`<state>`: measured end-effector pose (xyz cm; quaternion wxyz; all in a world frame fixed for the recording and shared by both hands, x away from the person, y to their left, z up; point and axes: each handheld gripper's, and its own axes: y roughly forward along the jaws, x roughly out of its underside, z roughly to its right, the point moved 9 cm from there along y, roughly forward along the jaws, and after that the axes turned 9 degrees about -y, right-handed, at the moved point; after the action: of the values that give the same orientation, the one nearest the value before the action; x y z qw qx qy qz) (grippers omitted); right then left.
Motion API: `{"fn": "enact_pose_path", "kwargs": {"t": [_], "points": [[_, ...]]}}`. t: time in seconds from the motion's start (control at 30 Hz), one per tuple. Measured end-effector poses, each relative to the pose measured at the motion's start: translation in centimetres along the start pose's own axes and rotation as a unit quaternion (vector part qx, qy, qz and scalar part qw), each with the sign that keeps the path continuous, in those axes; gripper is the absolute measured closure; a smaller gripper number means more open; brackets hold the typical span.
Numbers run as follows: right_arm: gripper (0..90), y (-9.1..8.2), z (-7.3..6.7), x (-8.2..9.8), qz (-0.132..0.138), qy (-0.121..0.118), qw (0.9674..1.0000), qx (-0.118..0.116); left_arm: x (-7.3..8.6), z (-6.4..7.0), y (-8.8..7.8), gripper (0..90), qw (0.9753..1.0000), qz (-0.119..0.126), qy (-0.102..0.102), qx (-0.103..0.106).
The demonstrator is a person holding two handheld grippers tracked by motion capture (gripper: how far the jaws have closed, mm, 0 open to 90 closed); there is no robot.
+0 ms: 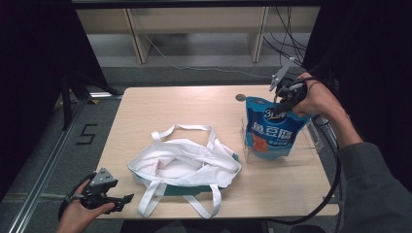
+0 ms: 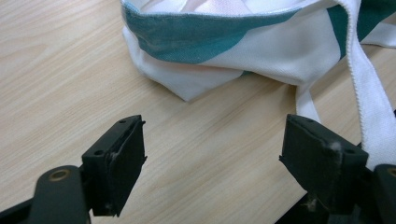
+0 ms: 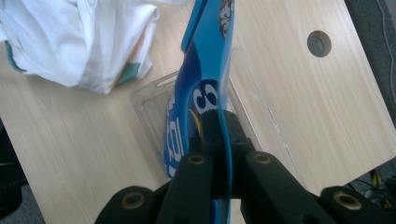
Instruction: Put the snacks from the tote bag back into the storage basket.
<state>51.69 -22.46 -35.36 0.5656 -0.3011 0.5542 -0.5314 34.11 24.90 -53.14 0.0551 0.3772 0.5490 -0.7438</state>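
Note:
A white tote bag with teal trim (image 1: 187, 162) lies crumpled in the middle of the table, its straps spread out. A blue snack pouch (image 1: 272, 128) hangs upright over a clear plastic tray (image 1: 311, 145) at the right. My right gripper (image 1: 282, 103) is shut on the pouch's top edge; in the right gripper view the pouch (image 3: 205, 70) runs between the closed jaws. My left gripper (image 1: 121, 200) sits at the table's front left corner, open, with bare wood between its jaws. The bag's corner (image 2: 196, 84) lies just beyond them in the left gripper view.
A round cable hole (image 1: 240, 97) sits in the table's far edge beside the pouch. Wooden shelving legs (image 1: 141, 39) and cables stand behind the table. A bag strap (image 2: 369, 102) runs close to the left gripper's right jaw.

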Motion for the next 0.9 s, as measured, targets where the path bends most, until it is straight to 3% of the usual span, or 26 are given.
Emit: {"fn": "enact_pose_path", "kwargs": {"t": [0.1, 0.17, 0.23, 0.3, 0.33, 0.37, 0.4, 0.43, 0.47, 0.5, 0.53, 0.57, 0.6, 0.67, 0.7, 0.73, 0.83, 0.9], "points": [[90.0, 0.0, -0.2, 0.3, 0.004, -0.001, 1.0, -0.006, 0.0, 0.0, 0.0, 20.8, 1.0, 0.001, 0.004, 0.001], [90.0, 0.1, 0.0, 0.5, 0.004, 0.006, 1.0, 0.004, -0.1, 0.0, 0.0, 20.8, 1.0, 0.001, 0.003, 0.001], [88.1, 0.0, 0.0, 0.7, 0.008, 0.024, 0.9996, 0.008, 0.0, 0.1, 0.1, 20.8, 1.0, 0.002, -0.004, 0.002], [78.1, -0.2, 0.1, 0.5, 0.027, 0.051, 0.9982, 0.017, 0.0, 0.1, 0.1, 20.8, 1.0, 0.002, -0.001, 0.002], [69.9, -0.6, 0.3, 0.4, 0.039, 0.068, 0.9964, 0.034, -0.1, 0.1, 0.0, 20.7, 1.0, 0.002, 0.005, 0.0], [69.9, -0.6, 0.3, 0.4, 0.039, 0.068, 0.9964, 0.034, 0.0, 0.0, 0.0, 20.7, 1.0, 0.0, 0.007, -0.001], [58.5, -1.2, 0.2, 0.2, 0.046, 0.086, 0.9938, 0.052, 0.0, 0.0, 0.0, 20.6, 1.0, 0.0, 0.007, -0.001], [58.5, -1.2, 0.2, 0.2, 0.046, 0.086, 0.9938, 0.052, 0.0, 0.0, -0.1, 20.6, 1.0, 0.0, 0.008, -0.001], [56.1, -1.5, 0.1, 0.1, 0.054, 0.104, 0.9915, 0.058, 0.0, 0.0, -0.1, 20.6, 1.0, 0.0, 0.008, -0.001], [50.5, -2.2, 0.1, 0.1, 0.073, 0.114, 0.9872, 0.085, 0.0, 0.0, 0.0, 20.5, 0.9999, -0.001, 0.011, -0.001], [50.5, -2.2, 0.1, 0.1, 0.073, 0.114, 0.9872, 0.085, 0.0, 0.0, 0.0, 20.5, 0.9999, -0.001, 0.011, 0.0], [47.6, -2.5, -0.1, 0.2, 0.078, 0.133, 0.9843, 0.086, 0.0, 0.0, 0.0, 20.5, 0.9999, -0.001, 0.012, 0.0], [45.9, -3.0, 0.0, 0.4, 0.084, 0.131, 0.9825, 0.103, 0.0, 0.0, 0.0, 20.5, 0.9999, 0.001, 0.011, -0.001], [43.0, -3.9, -0.3, 0.8, 0.098, 0.149, 0.9769, 0.118, 0.0, 0.0, -0.1, 20.6, 0.9999, -0.001, 0.012, -0.002], [42.1, -4.2, -0.4, 1.0, 0.107, 0.162, 0.9722, 0.131, -0.1, 0.0, -0.1, 20.5, 0.9999, 0.001, 0.011, -0.001], [41.3, -4.7, -0.7, 1.4, 0.113, 0.167, 0.971, 0.129, -0.1, 0.0, -0.1, 20.5, 0.9999, 0.001, 0.011, -0.001], [40.0, -5.5, -1.2, 2.6, 0.132, 0.186, 0.9625, 0.147, 0.0, 0.1, 0.0, 20.6, 0.9999, -0.001, 0.013, 0.002], [39.3, -5.6, -1.7, 3.5, 0.136, 0.201, 0.9592, 0.145, 0.1, 0.2, 0.0, 20.5, 1.0, -0.001, 0.008, 0.004]]}}
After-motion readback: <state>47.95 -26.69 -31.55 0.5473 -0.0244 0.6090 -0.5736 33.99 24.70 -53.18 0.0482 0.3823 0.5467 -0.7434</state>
